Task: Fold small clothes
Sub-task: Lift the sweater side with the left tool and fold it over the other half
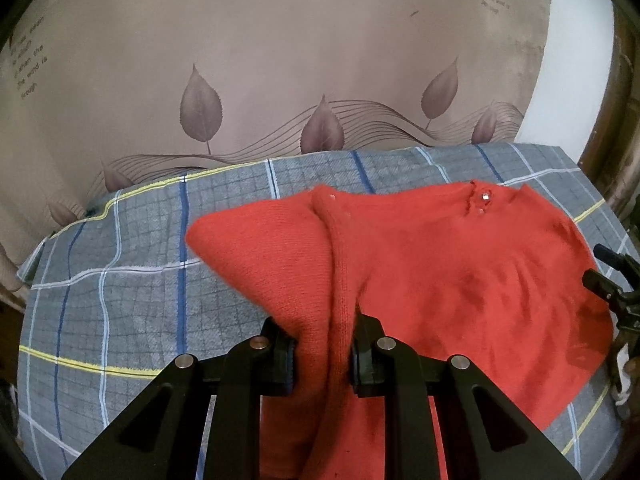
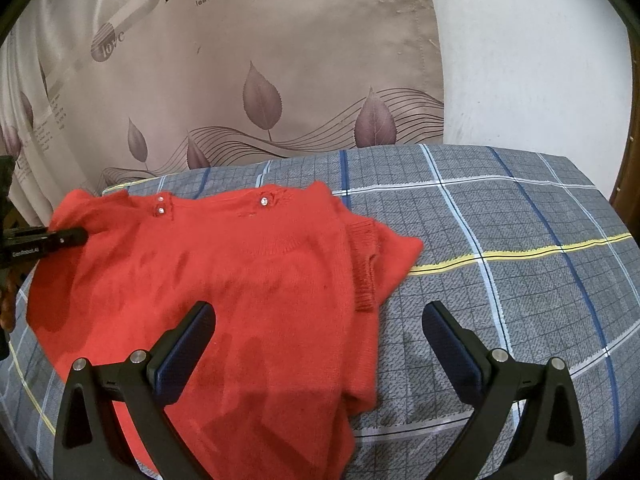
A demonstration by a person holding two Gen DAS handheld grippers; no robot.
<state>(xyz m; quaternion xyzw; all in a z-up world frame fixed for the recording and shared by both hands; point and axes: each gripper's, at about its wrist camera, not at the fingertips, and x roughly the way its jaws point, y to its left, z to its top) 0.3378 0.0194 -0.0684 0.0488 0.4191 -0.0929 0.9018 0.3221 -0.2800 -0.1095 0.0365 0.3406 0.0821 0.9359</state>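
A small red knit sweater (image 1: 460,272) lies on a grey plaid cloth (image 1: 120,300). My left gripper (image 1: 323,356) is shut on the sweater's left sleeve, lifting a ridge of red knit between its pads. In the right wrist view the sweater (image 2: 240,280) lies spread with shiny buttons at the neckline and its right sleeve folded in over the body. My right gripper (image 2: 318,340) is open and empty, hovering over the sweater's lower right edge. The left gripper's body (image 2: 44,240) shows at the far left of that view.
The plaid cloth (image 2: 520,280) covers a padded surface that drops off at the far and right edges. A beige curtain (image 2: 280,80) with leaf prints hangs behind it. A white wall (image 2: 520,60) is at the right. The right gripper's body (image 1: 616,292) shows at the left view's edge.
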